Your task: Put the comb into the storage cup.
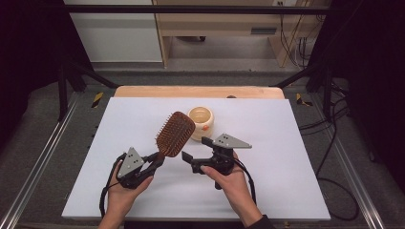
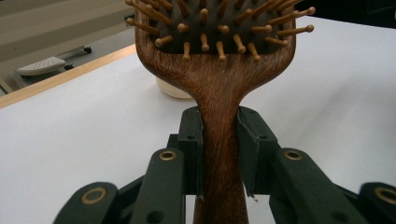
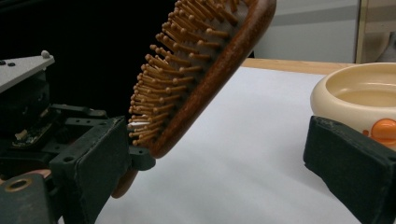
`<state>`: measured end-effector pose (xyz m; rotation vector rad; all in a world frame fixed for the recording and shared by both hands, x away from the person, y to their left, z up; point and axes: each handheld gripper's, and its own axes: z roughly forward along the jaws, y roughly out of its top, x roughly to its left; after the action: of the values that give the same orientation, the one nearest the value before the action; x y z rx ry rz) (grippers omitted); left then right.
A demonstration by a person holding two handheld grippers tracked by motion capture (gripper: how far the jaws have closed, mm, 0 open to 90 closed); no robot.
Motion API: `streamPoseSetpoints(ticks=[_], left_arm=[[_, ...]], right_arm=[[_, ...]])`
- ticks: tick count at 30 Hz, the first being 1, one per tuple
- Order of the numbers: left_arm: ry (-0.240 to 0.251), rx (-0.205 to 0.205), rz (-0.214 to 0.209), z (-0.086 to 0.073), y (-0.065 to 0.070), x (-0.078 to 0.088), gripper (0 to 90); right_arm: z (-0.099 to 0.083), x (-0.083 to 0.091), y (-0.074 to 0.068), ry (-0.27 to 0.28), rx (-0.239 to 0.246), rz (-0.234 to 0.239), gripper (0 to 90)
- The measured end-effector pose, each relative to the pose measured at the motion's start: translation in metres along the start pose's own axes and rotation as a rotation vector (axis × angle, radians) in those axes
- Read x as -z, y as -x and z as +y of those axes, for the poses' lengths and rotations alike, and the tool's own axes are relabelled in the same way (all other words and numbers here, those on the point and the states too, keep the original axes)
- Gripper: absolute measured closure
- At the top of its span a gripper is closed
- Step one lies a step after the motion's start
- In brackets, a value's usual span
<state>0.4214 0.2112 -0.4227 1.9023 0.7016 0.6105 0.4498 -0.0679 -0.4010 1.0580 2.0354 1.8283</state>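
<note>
The wooden hairbrush (image 1: 174, 134) sits just left of the middle of the high view, lifted off the white table (image 1: 286, 191) and held by its handle alone. The left gripper (image 1: 158, 160), at lower left of centre, has its 2 jaws clamped on the narrow neck of that handle; in the left gripper view the pads press the wood from both sides just below where the head widens, with the handle running straight up between them. From that grip the brush's long axis climbs toward the upper right of the high view, ending close to the cream bowl (image 1: 201, 121) standing on the table behind it.

The right gripper (image 1: 195, 151) waits just right of the brush head, its jaws spread wide and holding nothing. In the right gripper view the head (image 3: 201, 70) leans across the upper left, bristles (image 3: 159, 93) facing down and left, with the lower rim just beside the left jaw; whether it touches that jaw I cannot quite tell. The other jaw stands well apart at the right, in front of the bowl (image 3: 359, 95). So the head lies off to 1 side of the open gap, not centred in it, and the right hand (image 1: 229, 179) is the nearer free one to take it.
</note>
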Motion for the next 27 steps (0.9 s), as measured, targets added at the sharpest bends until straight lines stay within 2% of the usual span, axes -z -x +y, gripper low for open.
streamPoseSetpoints(ticks=[12,27], left_arm=[[-0.003,-0.025,-0.007,0.002,0.007,-0.002,72.4],[0.004,-0.073,-0.038,0.006,0.023,-0.007,72.4]], right_arm=[[0.003,0.003,-0.001,0.039,-0.027,0.024,7.3],[0.005,0.005,0.000,0.061,-0.064,0.040,9.3]])
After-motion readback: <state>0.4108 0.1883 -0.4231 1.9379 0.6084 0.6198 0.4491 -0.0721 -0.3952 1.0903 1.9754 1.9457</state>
